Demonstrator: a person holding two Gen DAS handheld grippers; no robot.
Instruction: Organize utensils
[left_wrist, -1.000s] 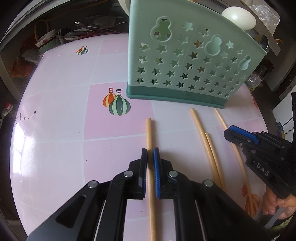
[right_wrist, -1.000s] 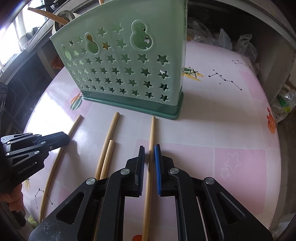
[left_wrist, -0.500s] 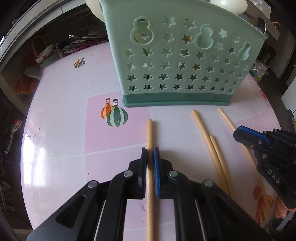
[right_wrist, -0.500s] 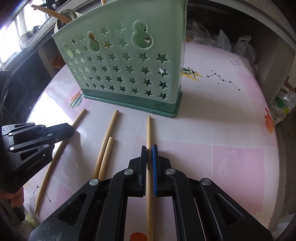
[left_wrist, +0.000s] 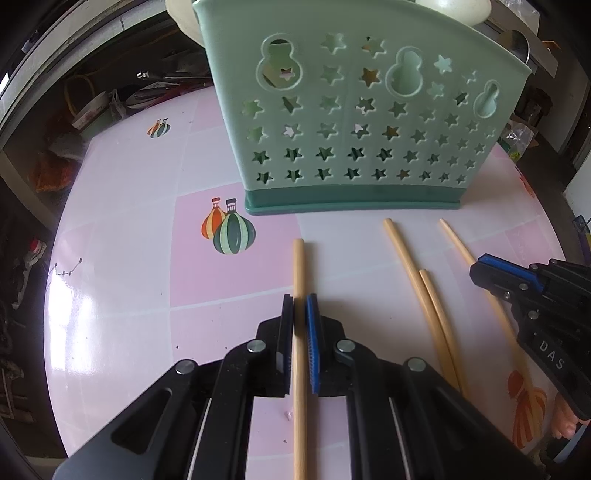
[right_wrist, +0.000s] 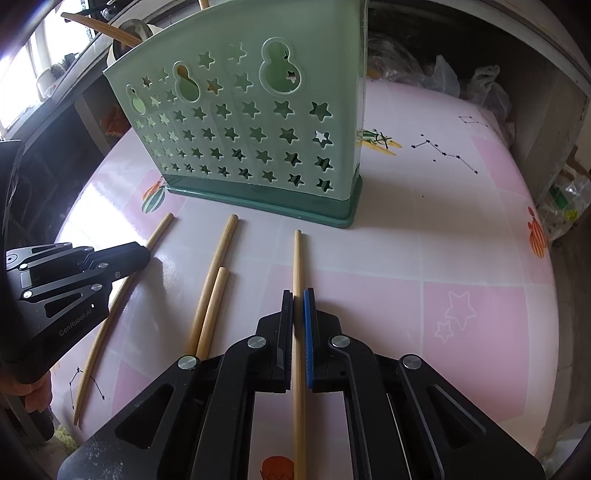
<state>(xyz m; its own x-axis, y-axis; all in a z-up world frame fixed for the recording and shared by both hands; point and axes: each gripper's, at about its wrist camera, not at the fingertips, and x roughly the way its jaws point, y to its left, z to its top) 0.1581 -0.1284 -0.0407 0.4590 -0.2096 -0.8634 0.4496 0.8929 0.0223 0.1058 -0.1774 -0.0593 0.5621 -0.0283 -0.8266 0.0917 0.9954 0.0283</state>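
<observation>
- On the pink tiled worktop (left_wrist: 122, 229), four wooden chopsticks lie in front of a green utensil holder (left_wrist: 354, 122), which stands upright with star-shaped and gourd-shaped cut-outs in its wall.
- Furthest left in the left wrist view, a balloon print (left_wrist: 229, 230) marks the worktop just beside the holder's dark green base.
- Next comes the left tool (left_wrist: 299, 306), its jaws narrowed on the leftmost chopstick (left_wrist: 298, 266); the stick runs between the black pad and the blue pad, and its far end points toward the holder without touching it.
- To the right of it, a pair of chopsticks (left_wrist: 424, 295) lies loose on the worktop, the two sticks touching along their near halves, one reaching further toward the holder than the other.
- Furthest right in that view, the right tool (left_wrist: 480, 269) sits over the last stick.
- From the right wrist view, the right tool (right_wrist: 298, 299) is pinched on the rightmost chopstick (right_wrist: 297, 258), pads pressing both sides of it, the far tip stopping just short of the holder's base.
- At the left edge of that same view, the left tool (right_wrist: 142, 254) shows from the side over its own stick, with part of a hand (right_wrist: 35, 395) below it.
</observation>
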